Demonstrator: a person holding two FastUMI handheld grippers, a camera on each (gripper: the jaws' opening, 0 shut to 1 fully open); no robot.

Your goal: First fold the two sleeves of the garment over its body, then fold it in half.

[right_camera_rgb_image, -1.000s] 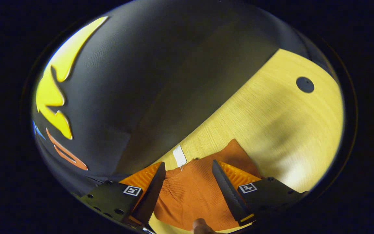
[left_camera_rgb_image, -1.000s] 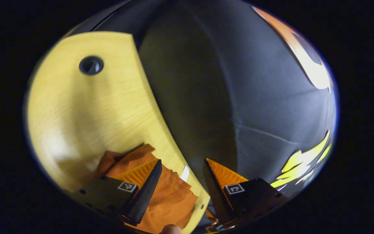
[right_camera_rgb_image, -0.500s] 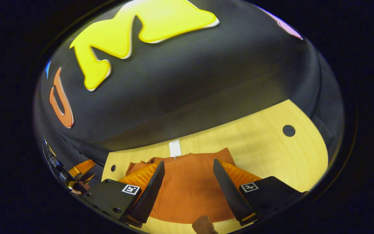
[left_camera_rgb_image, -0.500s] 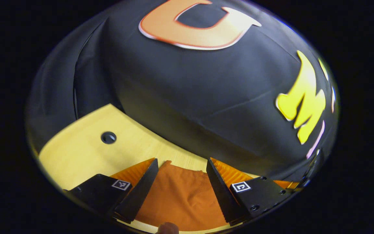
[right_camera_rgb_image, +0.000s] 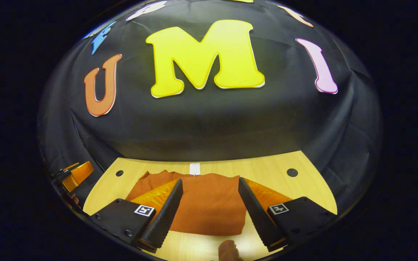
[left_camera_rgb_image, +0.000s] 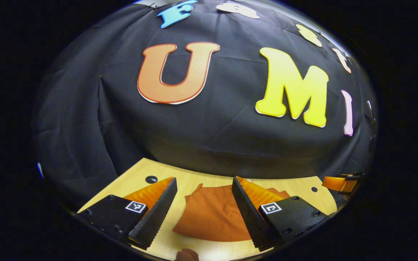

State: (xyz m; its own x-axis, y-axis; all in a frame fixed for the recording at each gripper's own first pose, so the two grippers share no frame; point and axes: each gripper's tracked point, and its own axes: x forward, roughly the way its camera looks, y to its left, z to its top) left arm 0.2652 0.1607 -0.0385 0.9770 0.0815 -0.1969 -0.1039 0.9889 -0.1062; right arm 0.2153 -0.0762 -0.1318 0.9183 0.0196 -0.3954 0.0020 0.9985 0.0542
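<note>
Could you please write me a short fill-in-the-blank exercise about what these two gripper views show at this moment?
1. The folded garment is ____ in colour.
2. It lies on a light ____ table.
3. The right gripper has its fingers ____, holding nothing.
4. A small ____ tag sits at the garment's far edge.

Missing words: orange; wooden; open; white
</note>
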